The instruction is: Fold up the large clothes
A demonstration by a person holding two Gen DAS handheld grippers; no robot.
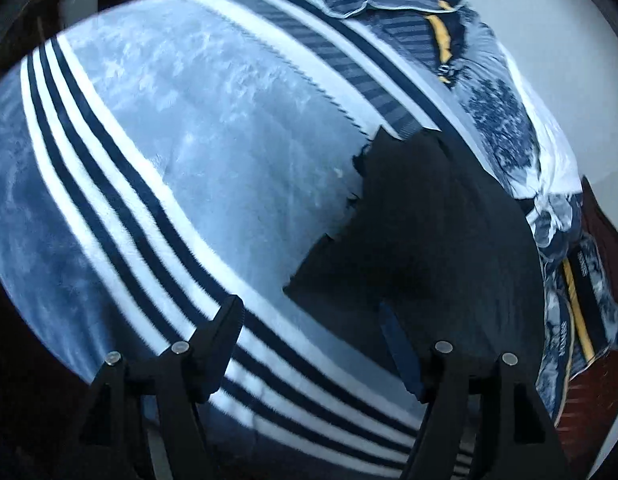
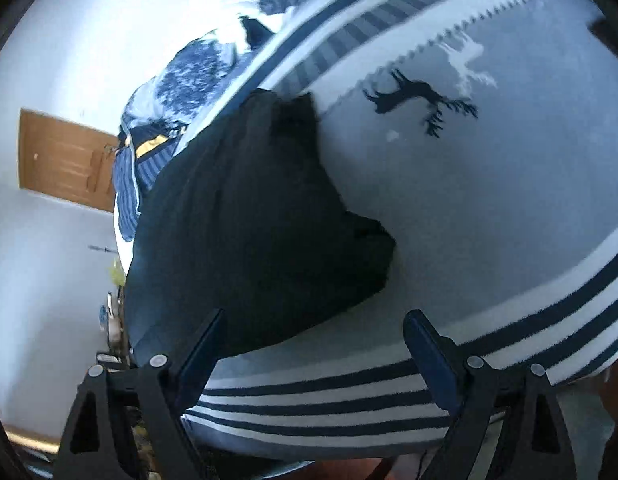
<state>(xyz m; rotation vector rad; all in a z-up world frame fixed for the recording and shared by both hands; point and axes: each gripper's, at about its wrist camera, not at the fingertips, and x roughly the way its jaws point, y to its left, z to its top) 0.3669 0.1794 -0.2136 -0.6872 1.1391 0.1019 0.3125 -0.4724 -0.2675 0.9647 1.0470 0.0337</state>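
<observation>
A black garment (image 1: 421, 232) lies bunched on a pale blue blanket (image 1: 189, 140) with navy and white stripes. My left gripper (image 1: 311, 308) hovers over the stripes, open, with only blanket between its fingers; its right finger is in front of the garment's near edge. In the right wrist view the same black garment (image 2: 249, 220) spreads from the centre to the left, a folded flap pointing right. My right gripper (image 2: 315, 316) is open just short of the garment's near edge. Its left finger overlaps that edge, and nothing is gripped.
The blanket (image 2: 469, 200) shows a dark reindeer print (image 2: 421, 100). A crumpled blue-patterned quilt with yellow trim (image 1: 501, 120) (image 2: 181, 80) lies beyond the garment. A wooden door (image 2: 65, 160) stands in a white wall. Reddish-brown wood (image 1: 597, 216) shows past the bed's edge.
</observation>
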